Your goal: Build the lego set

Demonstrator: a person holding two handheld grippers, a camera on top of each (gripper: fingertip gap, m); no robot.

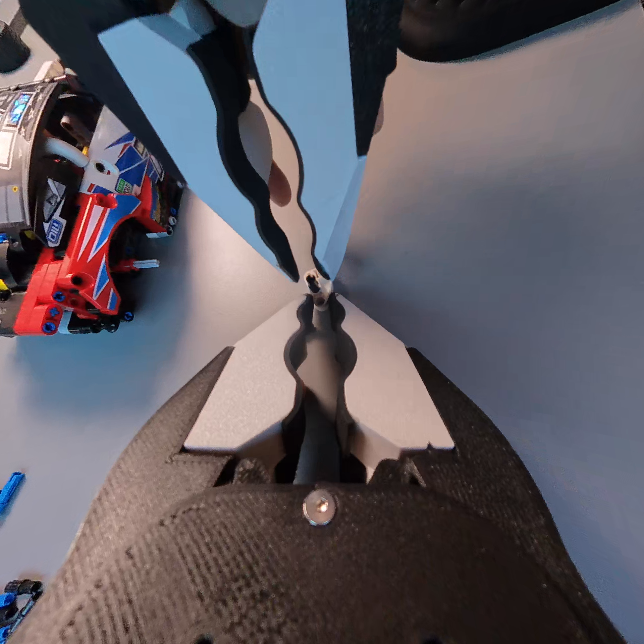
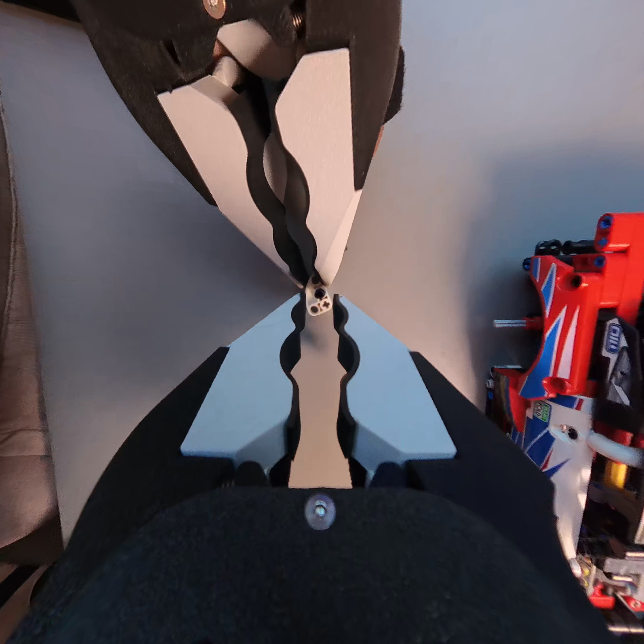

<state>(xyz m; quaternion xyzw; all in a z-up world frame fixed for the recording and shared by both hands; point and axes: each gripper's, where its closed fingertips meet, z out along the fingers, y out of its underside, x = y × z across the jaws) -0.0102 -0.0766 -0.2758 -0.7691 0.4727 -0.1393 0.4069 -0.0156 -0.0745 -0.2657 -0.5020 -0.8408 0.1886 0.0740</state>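
Two tools are present, meeting tip to tip above a pale grey table (image 1: 488, 244). One small white connector piece (image 1: 319, 291) sits between them, off the table surface.

Left tool (image 1: 320, 300): in its own wrist view the two fingers converge at the tips on either side of the white connector piece, with only a narrow gap between the wavy black pads. It appears pinched on the lower end of the piece. The right wrist view shows the same tool from opposite, its pads closed together down to the piece.

Right tool (image 2: 320, 303): its two fingers flank the white connector piece (image 2: 319, 302) at the tips. The gap behind the tips is wider, and whether both pads touch the piece cannot be told with certainty; it reads as a light grip on the sides.

The piece shows one cross-shaped hole and two round holes on the face toward the right wrist camera. One dark pin appears to project from its upper end.

One partly built model car (image 1: 87, 244), in red, white and blue with black framework, rests on the table well apart from the tools, at the left edge of the left view and the right edge of the right view (image 2: 575, 366). One grey axle (image 1: 148, 263) sticks out of its side.

Loose parts at the left view's lower left edge: one blue pin (image 1: 12, 488) and one small cluster of blue and black pieces (image 1: 19, 592), count unclear.
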